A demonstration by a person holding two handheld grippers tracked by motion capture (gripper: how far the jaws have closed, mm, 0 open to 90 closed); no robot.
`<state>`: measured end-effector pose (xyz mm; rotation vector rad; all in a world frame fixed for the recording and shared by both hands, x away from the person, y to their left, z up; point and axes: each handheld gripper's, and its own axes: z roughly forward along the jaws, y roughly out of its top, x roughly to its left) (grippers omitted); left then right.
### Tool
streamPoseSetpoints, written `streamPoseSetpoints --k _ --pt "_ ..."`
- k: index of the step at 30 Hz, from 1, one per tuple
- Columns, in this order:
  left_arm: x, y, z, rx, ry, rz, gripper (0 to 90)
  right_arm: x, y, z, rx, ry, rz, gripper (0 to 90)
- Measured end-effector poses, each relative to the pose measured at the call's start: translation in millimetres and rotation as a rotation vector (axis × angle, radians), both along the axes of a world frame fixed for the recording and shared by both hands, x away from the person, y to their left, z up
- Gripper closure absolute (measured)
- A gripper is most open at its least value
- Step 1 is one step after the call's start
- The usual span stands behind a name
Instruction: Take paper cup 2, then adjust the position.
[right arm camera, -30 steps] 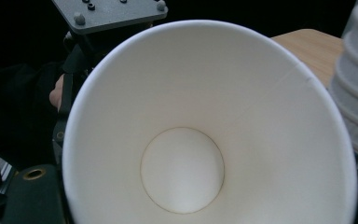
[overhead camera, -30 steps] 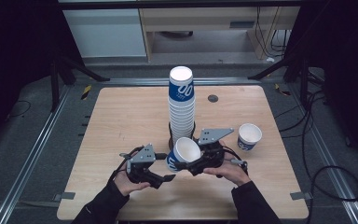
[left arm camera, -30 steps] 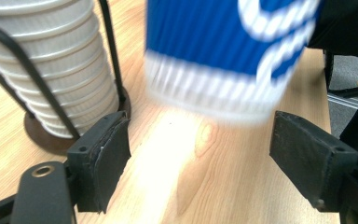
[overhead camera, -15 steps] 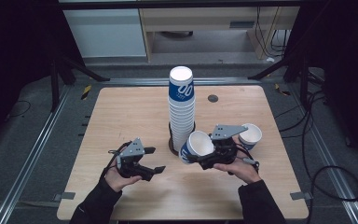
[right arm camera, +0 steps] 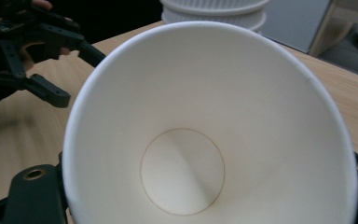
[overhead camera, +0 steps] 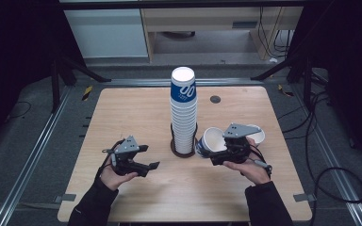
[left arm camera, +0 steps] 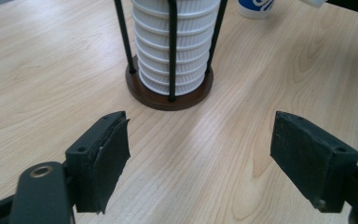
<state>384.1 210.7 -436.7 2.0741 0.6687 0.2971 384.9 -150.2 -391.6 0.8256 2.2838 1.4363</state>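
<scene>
A tall stack of blue-and-white paper cups (overhead camera: 184,106) stands in a black wire holder on a round brown base (left arm camera: 168,95) at the table's middle. My right gripper (overhead camera: 215,151) is to the right of the stack, shut on one paper cup (overhead camera: 210,140) that lies tilted with its mouth toward the camera; its white inside (right arm camera: 209,140) faces the right gripper view. My left gripper (overhead camera: 151,157) hovers left of the holder, open with nothing between its jaws (left arm camera: 198,154). A second loose cup (overhead camera: 258,133) stands upright behind the right gripper.
The light wooden table (overhead camera: 122,113) has a small dark round hole (overhead camera: 215,99) at its back right. Metal rails and cables run along the floor on both sides. The other hand's gripper (right arm camera: 32,51) shows far off in the right gripper view.
The two hands have drawn apart from in front of the stack. The right gripper carried the cup to the right; the left gripper moved left with nothing in it.
</scene>
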Motion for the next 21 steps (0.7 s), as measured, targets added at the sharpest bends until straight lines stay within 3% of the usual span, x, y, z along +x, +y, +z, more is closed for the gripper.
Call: streamPoseSetpoints --k 10,21 --pt "3.9 14.3 1.5 -0.004 0.009 0.054 18.1 -3.9 -16.3 1.3 -0.042 0.016 -0.15 18.3" --pt "7.2 20.0 -0.3 0.018 0.019 0.093 17.9 -24.7 -47.8 -12.2 -0.072 0.051 -0.236 18.1"
